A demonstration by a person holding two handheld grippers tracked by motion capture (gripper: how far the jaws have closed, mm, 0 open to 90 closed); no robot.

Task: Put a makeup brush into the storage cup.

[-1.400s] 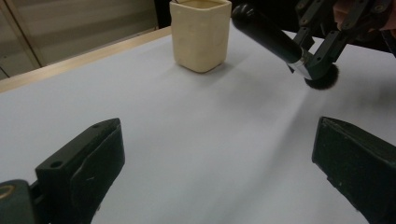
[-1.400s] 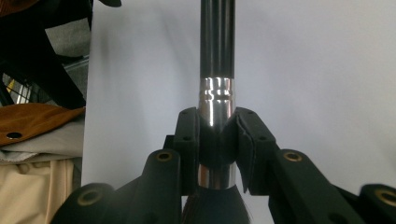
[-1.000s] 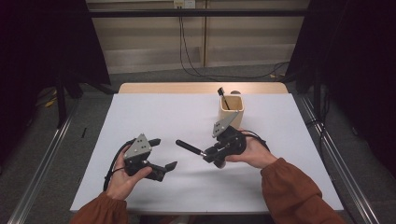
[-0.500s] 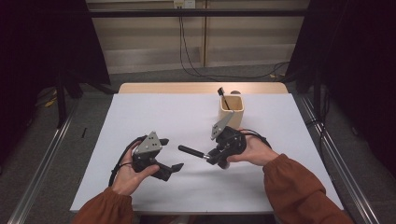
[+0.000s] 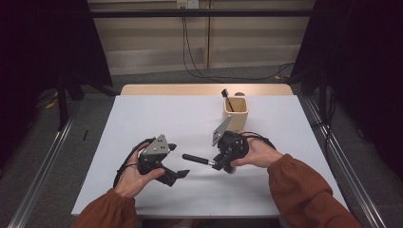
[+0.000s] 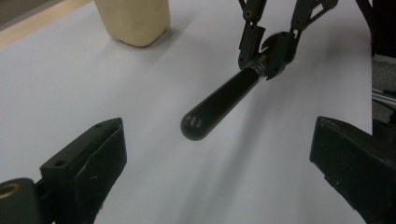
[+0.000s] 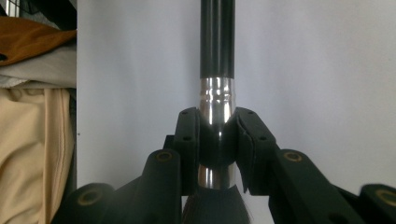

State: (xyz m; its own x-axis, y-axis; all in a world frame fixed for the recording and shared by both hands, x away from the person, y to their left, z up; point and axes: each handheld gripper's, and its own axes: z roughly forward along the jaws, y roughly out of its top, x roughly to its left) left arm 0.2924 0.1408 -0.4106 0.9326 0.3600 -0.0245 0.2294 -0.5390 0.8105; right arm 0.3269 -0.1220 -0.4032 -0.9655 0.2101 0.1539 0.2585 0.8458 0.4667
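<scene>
White sheeting covers the table (image 5: 142, 118) in front of me, with a bare wooden strip along its far edge and dark floor, rails and cables beyond. With my right gripper (image 5: 219, 163) I clamp a brush (image 5: 197, 158) by its silver ferrule (image 7: 215, 105); the pads press on the metal from both sides, and the black handle (image 6: 219, 102) sticks out level toward my left, its rounded end free above the sheet. The bristle end lies below the jaws, dark and blurred in the right gripper view. My left gripper (image 5: 178, 175) hangs just beside that handle tip, jaws spread wide with nothing between them; the tip points into the gap but sits apart from both fingers (image 6: 88, 163). Behind my right hand (image 5: 254, 153) stands a beige cup (image 5: 236, 114) with a dark stick (image 5: 227, 99) leaning in it, near the far edge.
</scene>
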